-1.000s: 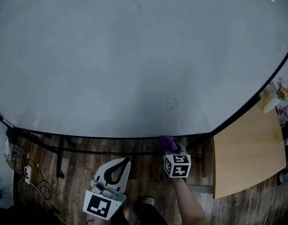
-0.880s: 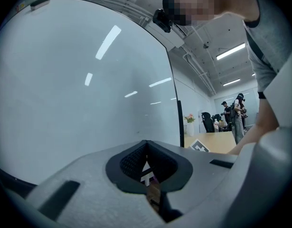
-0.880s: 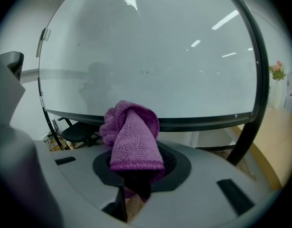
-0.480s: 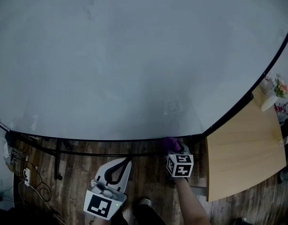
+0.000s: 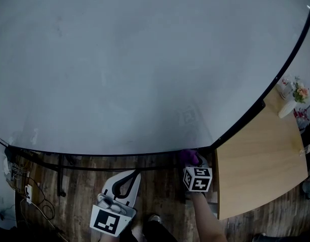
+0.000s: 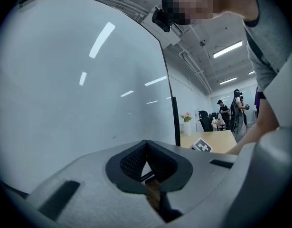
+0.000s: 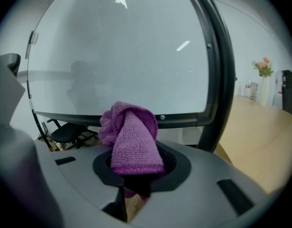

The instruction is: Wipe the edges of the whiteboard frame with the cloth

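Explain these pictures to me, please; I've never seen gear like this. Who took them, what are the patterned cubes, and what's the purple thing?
There is no robot here: a person holds a claw in each hand. The wide picture comes from a camera on the person's head, looking down. The other two come from cameras riding on each claw. The patterned cubes are parts of the claws. The left claw is shut and empty. The right claw is shut on a purple cloth, held at the bottom edge of the black frame of the whiteboard, near a corner. Beside it stands a wooden table with a vase of flowers.
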### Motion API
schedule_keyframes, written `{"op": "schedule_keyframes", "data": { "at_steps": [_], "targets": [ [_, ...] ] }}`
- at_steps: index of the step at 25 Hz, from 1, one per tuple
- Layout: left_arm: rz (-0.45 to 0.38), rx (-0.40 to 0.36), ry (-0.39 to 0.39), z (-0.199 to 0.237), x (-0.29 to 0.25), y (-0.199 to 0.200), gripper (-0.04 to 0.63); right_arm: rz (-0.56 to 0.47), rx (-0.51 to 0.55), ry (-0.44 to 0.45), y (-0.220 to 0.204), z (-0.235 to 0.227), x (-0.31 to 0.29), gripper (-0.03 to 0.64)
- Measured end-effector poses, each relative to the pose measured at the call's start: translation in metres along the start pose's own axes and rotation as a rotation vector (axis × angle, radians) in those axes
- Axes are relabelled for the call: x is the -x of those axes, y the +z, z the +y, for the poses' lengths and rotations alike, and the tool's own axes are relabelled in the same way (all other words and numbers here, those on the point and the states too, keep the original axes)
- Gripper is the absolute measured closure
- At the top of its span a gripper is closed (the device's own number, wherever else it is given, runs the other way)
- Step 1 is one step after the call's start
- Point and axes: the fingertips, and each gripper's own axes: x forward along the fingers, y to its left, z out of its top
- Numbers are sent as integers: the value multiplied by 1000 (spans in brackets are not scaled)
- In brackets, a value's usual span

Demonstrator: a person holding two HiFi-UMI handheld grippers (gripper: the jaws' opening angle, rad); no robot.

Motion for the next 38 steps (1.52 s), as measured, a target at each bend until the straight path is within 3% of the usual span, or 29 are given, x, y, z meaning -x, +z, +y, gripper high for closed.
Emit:
{"op": "schedule_keyframes", "data": {
  "at_steps": [15,22,27,38],
  "targets": [
    [2,-7,-42,-20,-22,4,578,-12,-121,-148,3,-80,18,536],
    [4,-12,-31,-18,-19,4,578,-12,-137,-156,3,-84,21,536],
    [4,-10,-16,-16,-15,4,578,-33,-237,-184,4,-97,27,538],
    [-3,-17,11,-8,11,10,578,-66,-314,-245,5,-101,37,538]
  ]
}}
